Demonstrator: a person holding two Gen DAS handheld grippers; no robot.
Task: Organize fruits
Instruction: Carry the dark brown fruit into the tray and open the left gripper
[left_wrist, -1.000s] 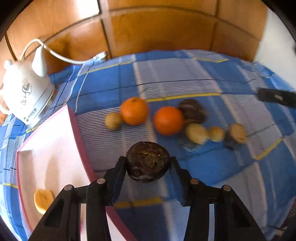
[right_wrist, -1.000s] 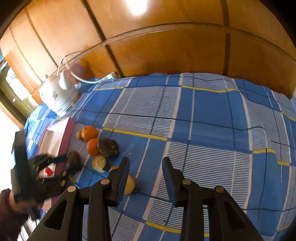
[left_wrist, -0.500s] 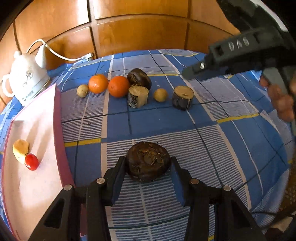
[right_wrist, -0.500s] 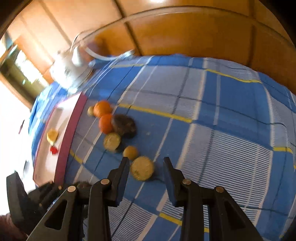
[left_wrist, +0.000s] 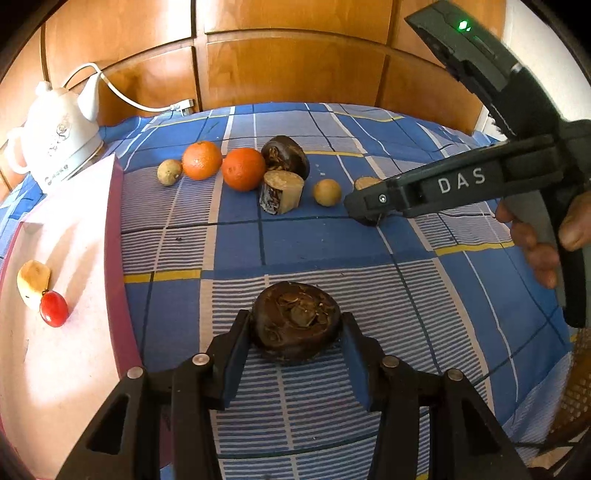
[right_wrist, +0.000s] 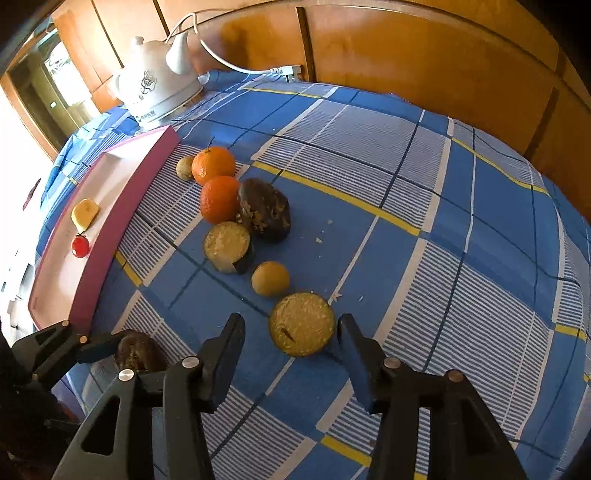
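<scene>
While most fruits lie ahead of our fingers on the bench (right_wrist: 424, 229) | left gripper (left_wrist: 295, 328) clamped on dark fruit (left_wrist: 295, 319) | right gripper (right_wrist: 291, 332) opening, cut fruit (right_wrist: 301, 328) between, untouched | tray (right_wrist: 122, 206) holds two pieces, seven remain.

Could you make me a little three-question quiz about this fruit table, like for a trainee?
1. True or false: the left gripper holds a dark brown fruit.
2. How many oranges lie on the blue checked cloth?
3. What already lies in the pink tray? A) two oranges B) a red cherry tomato and a yellow fruit piece C) a banana

Key: 1 true. 2 two. 3 B.
</scene>
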